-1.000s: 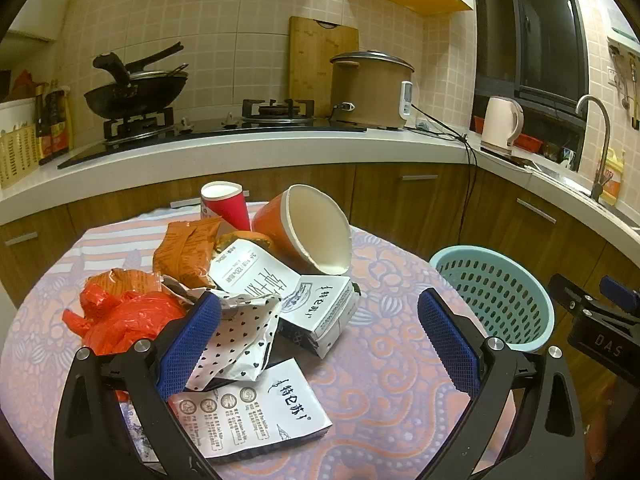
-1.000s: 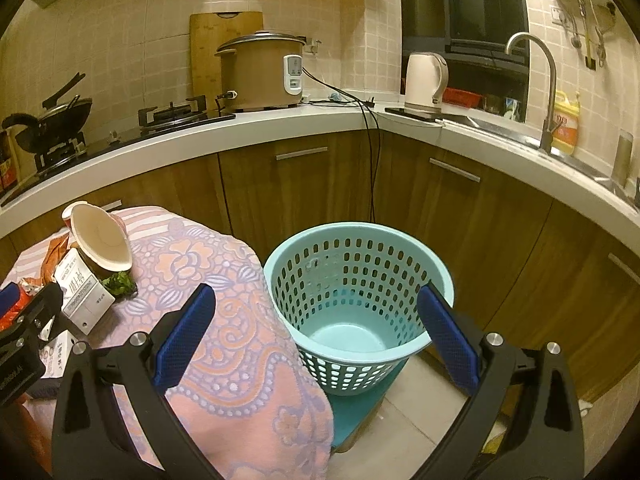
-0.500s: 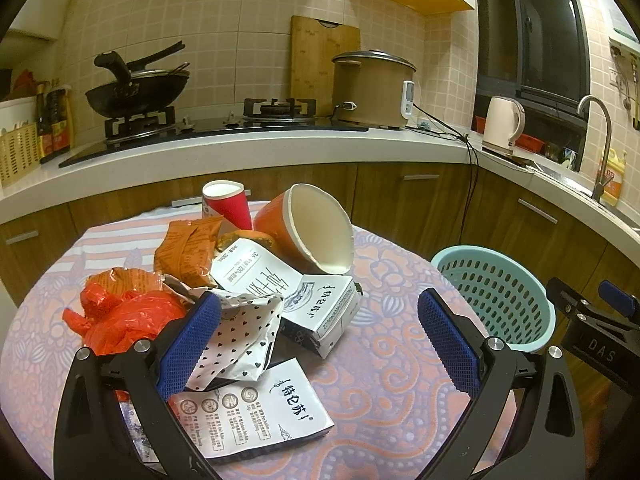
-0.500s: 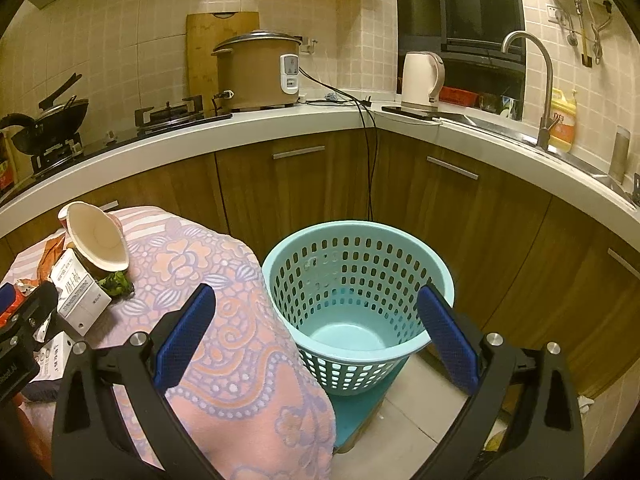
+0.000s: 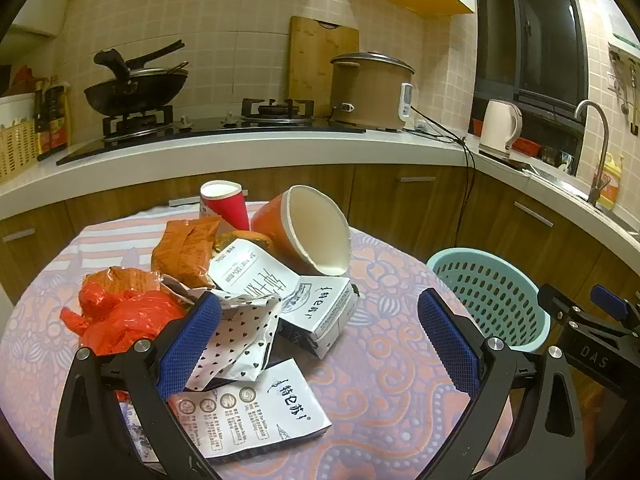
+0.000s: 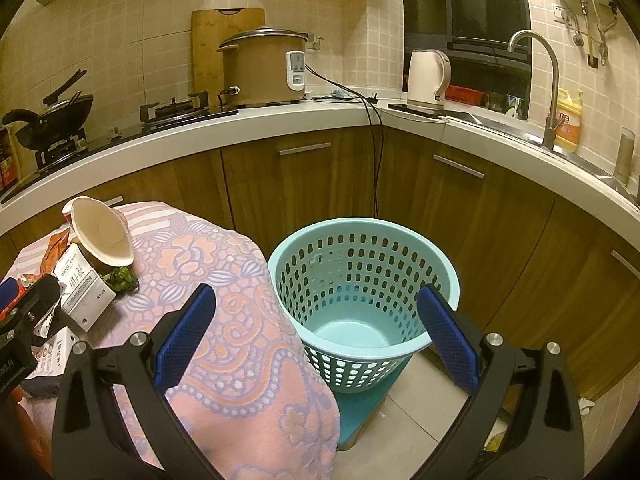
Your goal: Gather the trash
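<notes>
Trash on your table [image 5: 380,384] is light and crushable — with both the left gripper [image 5: 320,344] and right gripper [image 6: 316,336] spread wide and empty, pinch the limp spotted wrapper [image 5: 244,332] by its crumpled edge, then carry it to the basket [image 6: 362,280].

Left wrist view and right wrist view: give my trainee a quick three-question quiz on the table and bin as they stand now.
1. True or false: the teal basket already holds trash.
2. Which lies on its side with its mouth toward the basket? A) red paper cup B) orange paper bowl C) orange plastic bag
3. Fill in: the left gripper and right gripper both have their jaws ____.

Key
1. False; its bottom shows bare.
2. B; the cup stands upright behind it.
3. Open; neither holds anything.
</notes>
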Demonstrator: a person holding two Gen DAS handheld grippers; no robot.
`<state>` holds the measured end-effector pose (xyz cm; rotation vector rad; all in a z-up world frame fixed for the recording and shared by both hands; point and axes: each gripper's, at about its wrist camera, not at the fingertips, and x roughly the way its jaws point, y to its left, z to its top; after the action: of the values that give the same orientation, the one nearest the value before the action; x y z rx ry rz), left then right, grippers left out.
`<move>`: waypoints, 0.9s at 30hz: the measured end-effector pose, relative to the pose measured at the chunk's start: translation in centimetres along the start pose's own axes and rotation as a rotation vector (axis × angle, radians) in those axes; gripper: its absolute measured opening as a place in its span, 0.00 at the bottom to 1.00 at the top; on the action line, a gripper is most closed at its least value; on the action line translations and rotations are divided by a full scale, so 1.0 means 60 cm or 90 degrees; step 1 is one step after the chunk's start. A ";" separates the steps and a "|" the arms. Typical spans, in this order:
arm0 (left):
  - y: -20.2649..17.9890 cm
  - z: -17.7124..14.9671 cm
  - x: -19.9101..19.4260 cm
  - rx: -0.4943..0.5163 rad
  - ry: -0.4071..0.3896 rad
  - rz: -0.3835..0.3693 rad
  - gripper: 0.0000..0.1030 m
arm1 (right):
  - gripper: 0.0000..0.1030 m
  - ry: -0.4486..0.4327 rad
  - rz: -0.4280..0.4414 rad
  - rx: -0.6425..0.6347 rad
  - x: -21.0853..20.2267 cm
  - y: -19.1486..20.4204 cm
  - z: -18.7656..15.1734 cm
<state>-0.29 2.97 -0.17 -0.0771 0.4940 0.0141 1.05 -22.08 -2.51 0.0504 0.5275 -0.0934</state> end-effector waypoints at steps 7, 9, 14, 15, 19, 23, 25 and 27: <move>0.000 0.000 0.000 0.001 0.000 0.000 0.93 | 0.93 0.002 0.002 0.001 0.000 0.000 -0.001; 0.001 0.000 -0.001 0.000 -0.001 0.001 0.93 | 0.93 0.009 0.010 0.006 0.002 0.001 -0.001; 0.005 0.004 -0.006 -0.004 -0.006 0.006 0.93 | 0.93 0.009 0.010 0.003 0.002 0.004 -0.001; 0.006 0.005 -0.008 -0.003 -0.006 0.007 0.93 | 0.93 0.007 0.009 0.001 0.001 0.005 0.000; 0.016 0.014 -0.033 -0.003 -0.017 0.018 0.93 | 0.91 0.000 0.011 -0.006 -0.005 0.012 0.002; 0.041 0.021 -0.069 -0.010 -0.029 0.046 0.93 | 0.88 -0.008 0.028 -0.020 -0.015 0.026 0.004; 0.065 0.022 -0.088 -0.023 -0.032 0.060 0.93 | 0.86 -0.012 0.042 -0.033 -0.020 0.040 0.005; 0.087 0.021 -0.102 -0.033 -0.032 0.077 0.93 | 0.82 -0.016 0.055 -0.046 -0.024 0.052 0.006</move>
<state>-5.26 8.32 3.47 -0.0978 0.4476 0.1471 0.30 -18.88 -1.43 0.0018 0.5030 0.0089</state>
